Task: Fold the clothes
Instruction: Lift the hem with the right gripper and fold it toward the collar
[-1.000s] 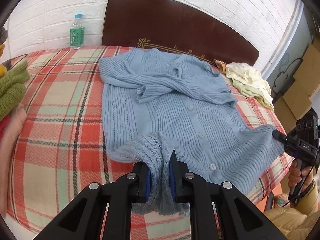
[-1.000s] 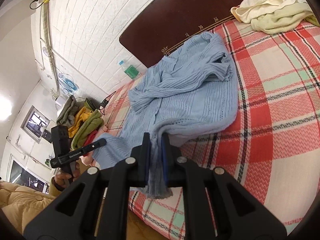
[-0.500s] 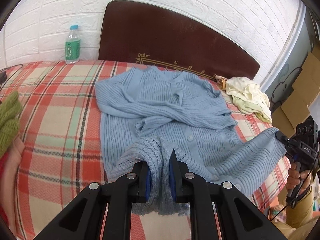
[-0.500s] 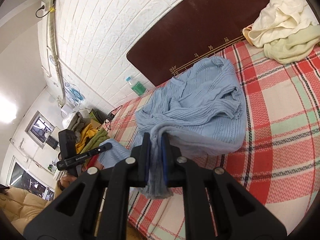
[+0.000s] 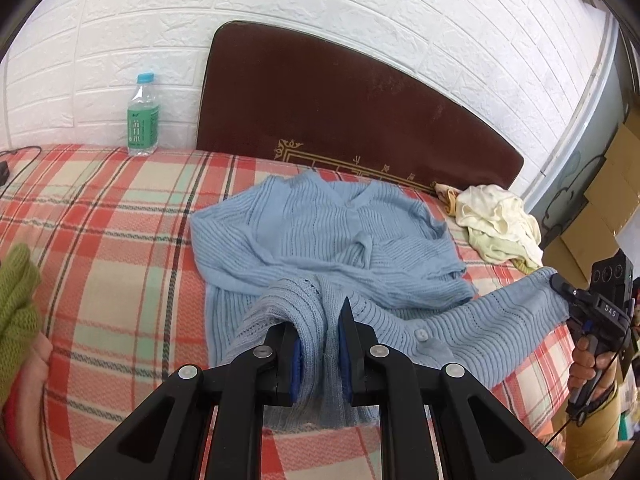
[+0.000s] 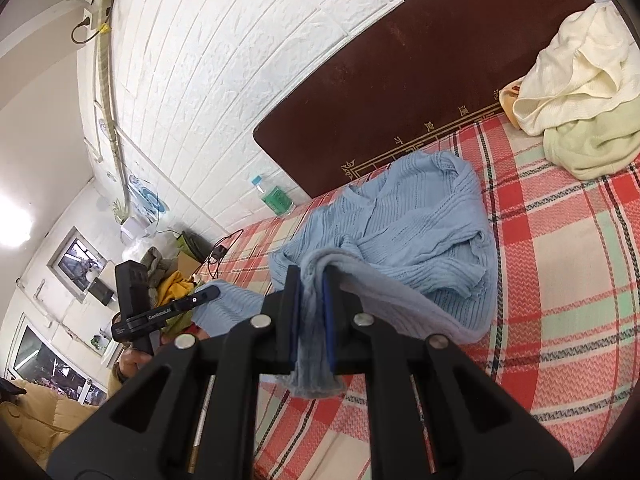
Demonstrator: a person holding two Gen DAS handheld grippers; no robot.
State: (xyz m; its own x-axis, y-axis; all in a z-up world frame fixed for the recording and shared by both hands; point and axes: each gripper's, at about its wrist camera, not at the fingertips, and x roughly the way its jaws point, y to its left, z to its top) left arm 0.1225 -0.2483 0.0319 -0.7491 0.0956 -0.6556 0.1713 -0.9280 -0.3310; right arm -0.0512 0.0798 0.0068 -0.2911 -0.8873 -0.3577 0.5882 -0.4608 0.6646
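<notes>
Blue knit, soft and loose: the cardigan point(image 5: 320, 240) lies on the plaid bedspread point(image 5: 112, 216) below the dark headboard point(image 5: 340, 108), collar toward the headboard, sleeves crossed over its chest, and you hold its bottom hem lifted off the bed. Your left gripper point(image 5: 320, 340) is pinching a bunched corner of the hem; your right gripper point(image 6: 311, 312) is clamped on the opposite corner, the fabric hanging limp between and below the pads. Judged from its drape, the knit is light, stretchy and without stiffness, so it will sag in the middle and can slide through a shallow bite. Hold at the two hem corners, deep in the ribbing, and keep both at even height so the edge lands straight. Its buttons point(image 5: 422, 335) may snag the open weave.

Counted: one blue cardigan in hand, one cream-and-pale-green heap of clothes point(image 5: 500, 224) by the headboard's right end, one green knit point(image 5: 16, 292) at the left edge, one water bottle point(image 5: 143, 118) against the brick wall.
</notes>
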